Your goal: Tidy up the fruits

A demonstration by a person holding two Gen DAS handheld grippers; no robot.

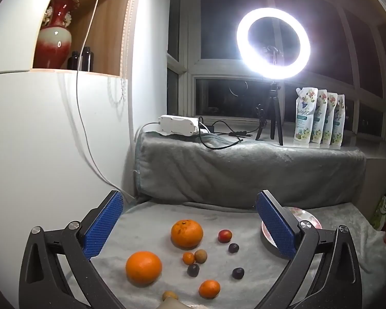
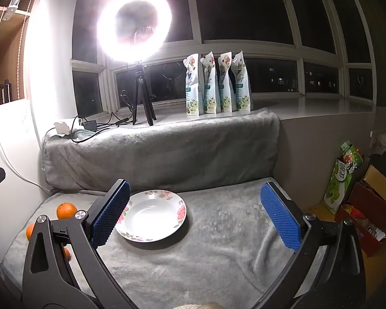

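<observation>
Both grippers wide open, holding nothing: left gripper [image 1: 190,221], right gripper [image 2: 194,213]; fruits [image 1: 187,233] loose on blanket [image 2: 218,244], lower centre; plate [image 2: 151,215] empty; round ones probably roll if nudged; grapes [image 1: 238,273] squish easy.

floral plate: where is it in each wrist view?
Left wrist: plate at right of centre, mostly hidden behind the left gripper's right finger.
Right wrist: plate left of centre, fully visible, empty.
Shared landmark: ring light on the sill.
</observation>
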